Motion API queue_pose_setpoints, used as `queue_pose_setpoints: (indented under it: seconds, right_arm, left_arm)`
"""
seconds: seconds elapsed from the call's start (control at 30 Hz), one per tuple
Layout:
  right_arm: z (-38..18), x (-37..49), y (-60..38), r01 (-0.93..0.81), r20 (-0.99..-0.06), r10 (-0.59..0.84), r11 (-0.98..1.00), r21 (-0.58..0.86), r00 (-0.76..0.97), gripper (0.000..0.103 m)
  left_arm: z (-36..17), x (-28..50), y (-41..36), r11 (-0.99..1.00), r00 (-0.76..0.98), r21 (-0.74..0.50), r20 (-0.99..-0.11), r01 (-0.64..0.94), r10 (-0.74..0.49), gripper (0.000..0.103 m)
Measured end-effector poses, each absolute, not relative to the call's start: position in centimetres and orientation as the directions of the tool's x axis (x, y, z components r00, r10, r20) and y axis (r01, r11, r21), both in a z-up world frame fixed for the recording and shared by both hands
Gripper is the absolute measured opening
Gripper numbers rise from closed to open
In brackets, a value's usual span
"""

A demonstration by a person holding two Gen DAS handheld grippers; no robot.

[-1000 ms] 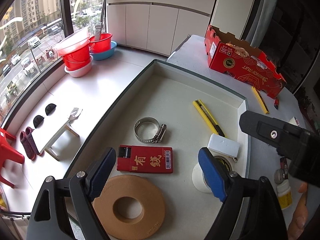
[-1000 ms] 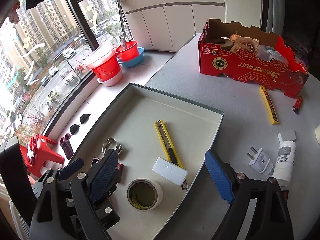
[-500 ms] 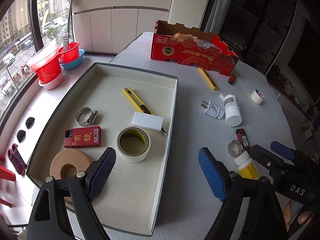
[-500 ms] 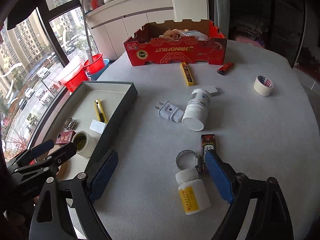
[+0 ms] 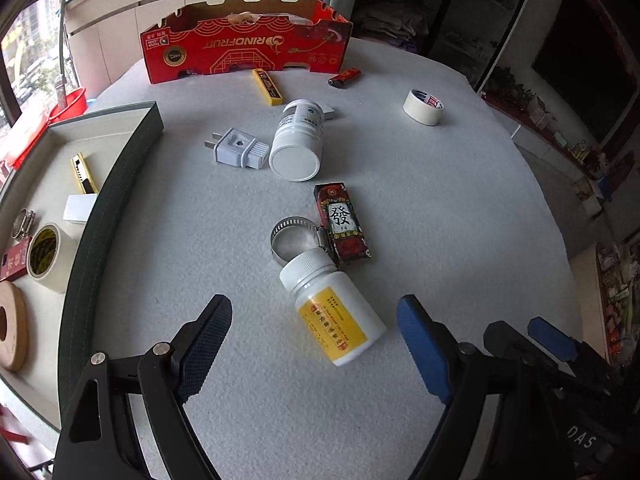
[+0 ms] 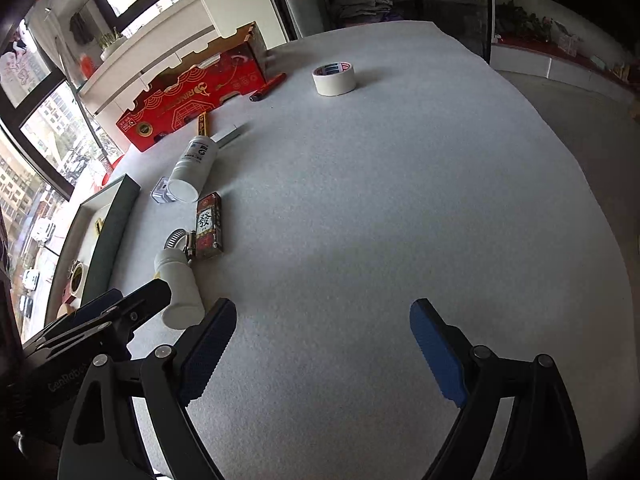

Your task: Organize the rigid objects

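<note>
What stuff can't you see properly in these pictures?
- Red fruit box: its contents are hidden behind its front wall in both views.
- Tray: cut off by the left wrist view's left edge; the wooden ring shows only partly.
- Yellow-label bottle: print too small to read; in the right wrist view the left tool covers part of it.
- Plug: mostly hidden behind the white bottle in the right wrist view.

Left gripper (image 5: 314, 332) swung off the tray (image 5: 116, 200) at 9 o'clock; yellow-label bottle (image 5: 334, 312) now between its spread fingers. Right gripper (image 6: 322, 340) moved over bare tabletop (image 6: 400, 200).
</note>
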State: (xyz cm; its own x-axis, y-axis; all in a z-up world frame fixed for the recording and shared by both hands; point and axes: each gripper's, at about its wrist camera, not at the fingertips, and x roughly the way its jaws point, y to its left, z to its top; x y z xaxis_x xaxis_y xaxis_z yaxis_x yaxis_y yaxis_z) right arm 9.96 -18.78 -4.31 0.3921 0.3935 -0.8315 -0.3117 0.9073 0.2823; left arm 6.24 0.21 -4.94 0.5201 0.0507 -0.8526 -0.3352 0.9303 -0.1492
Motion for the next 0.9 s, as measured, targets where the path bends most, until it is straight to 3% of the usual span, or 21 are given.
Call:
queue_pose_setpoints:
  seconds: [0.3, 0.43, 0.67, 0.9]
  right_arm:
    - [-4.8, 11.3, -18.5, -0.319, -0.828, 0.420, 0.895, 0.311, 0.372, 0.090]
    - [-5.0, 12.7, -15.0, -0.378, -0.832, 0.439, 0.873, 0.307, 0.340, 0.090]
    - [-5.0, 16.0, -7.8, -0.492, -0.863, 0.375, 0.852, 0.178, 0.338, 0.090]
    - [-5.1, 16.0, -6.7, -0.810, -0.831, 0.485, 0.581, 0.075, 0.271, 0.090]
  left_arm:
    - [-7.9, 6.2, 2.5, 0.912, 0.428, -0.007, -0.884, -0.410, 0.185, 0.087]
    - [-8.4, 5.6, 4.2, 0.900, 0.420, -0.010, -0.887, -0.437, 0.194, 0.102]
    - [-8.5, 5.6, 4.0, 0.913, 0.433, 0.016, -0.877, -0.407, 0.208, 0.103]
    - [-7.8, 5.4, 4.8, 0.937, 0.469, -0.018, -0.869, -0.348, 0.158, 0.103]
